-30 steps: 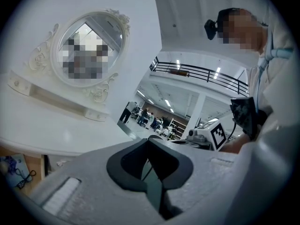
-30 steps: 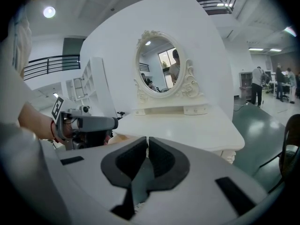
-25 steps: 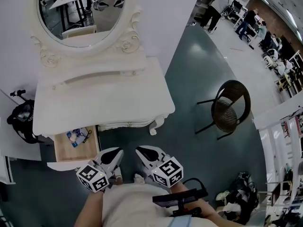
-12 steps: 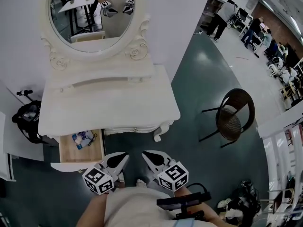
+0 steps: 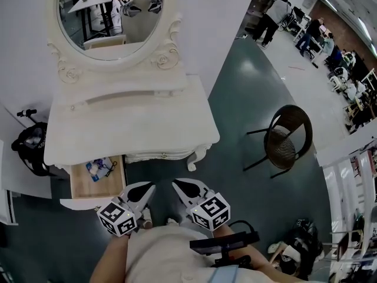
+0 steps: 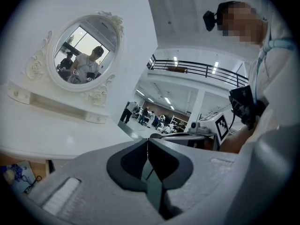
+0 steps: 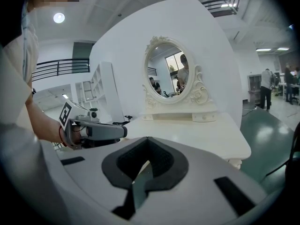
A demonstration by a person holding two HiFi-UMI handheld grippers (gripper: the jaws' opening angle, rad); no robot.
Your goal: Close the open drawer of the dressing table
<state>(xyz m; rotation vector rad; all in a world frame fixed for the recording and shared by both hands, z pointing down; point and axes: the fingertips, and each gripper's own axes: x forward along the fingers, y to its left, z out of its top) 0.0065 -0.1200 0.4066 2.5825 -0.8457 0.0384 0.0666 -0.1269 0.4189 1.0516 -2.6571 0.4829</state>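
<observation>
The white dressing table with its oval mirror stands ahead of me. Its left drawer is pulled out, showing a wooden bottom and some small blue and white items; its white front faces me. My left gripper is shut and empty, just right of the drawer front. My right gripper is shut and empty beside it, below the table's front edge. In the left gripper view the jaws meet and the drawer shows at lower left. The right gripper view shows closed jaws facing the table.
A dark wicker chair stands on the green floor right of the table. A black bag lies left of the table against the wall. Bags and cables lie at lower right. Several people stand far off at upper right.
Only the head view has shifted slightly. Both grippers stay below the table's front edge, and the drawer stands open as before.
</observation>
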